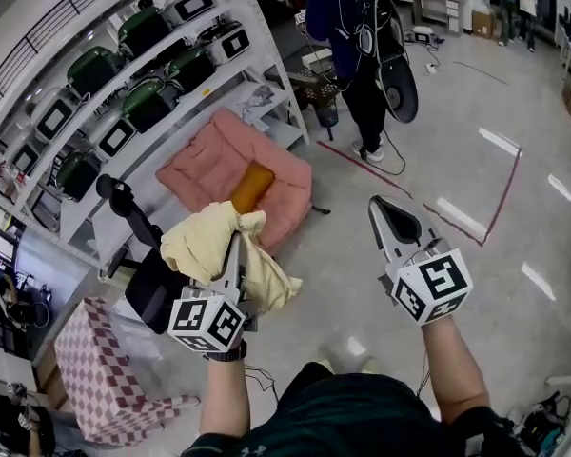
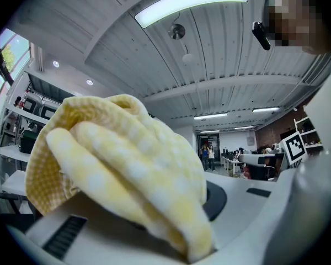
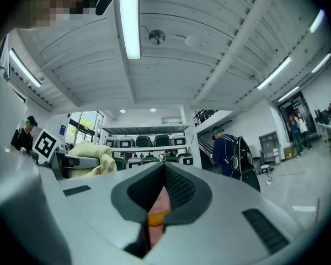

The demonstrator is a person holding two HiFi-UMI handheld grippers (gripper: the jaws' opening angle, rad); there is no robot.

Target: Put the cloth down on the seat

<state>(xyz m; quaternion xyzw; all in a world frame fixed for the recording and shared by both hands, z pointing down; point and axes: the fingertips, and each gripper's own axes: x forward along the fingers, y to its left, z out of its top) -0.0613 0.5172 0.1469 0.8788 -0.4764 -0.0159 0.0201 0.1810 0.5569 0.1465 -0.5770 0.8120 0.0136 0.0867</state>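
A pale yellow checked cloth (image 1: 214,244) is bunched up around the tips of my left gripper (image 1: 236,253), which is shut on it. In the left gripper view the cloth (image 2: 121,164) fills the space between the jaws and hides their tips. The seat (image 1: 205,165) is a pink cushioned floor chair with an orange bolster (image 1: 251,187) on it, a little beyond the cloth. My right gripper (image 1: 382,208) is held to the right over the bare floor, shut and with nothing in it. Through the thin slit of its jaws I see a strip of the pink seat (image 3: 160,199).
Metal shelving (image 1: 230,60) with green and white cases runs along the left behind the seat. A black office chair (image 1: 152,284) and a pink checked stool (image 1: 93,369) stand at the lower left. A person with a backpack (image 1: 362,36) stands ahead. Red tape (image 1: 500,208) marks the floor.
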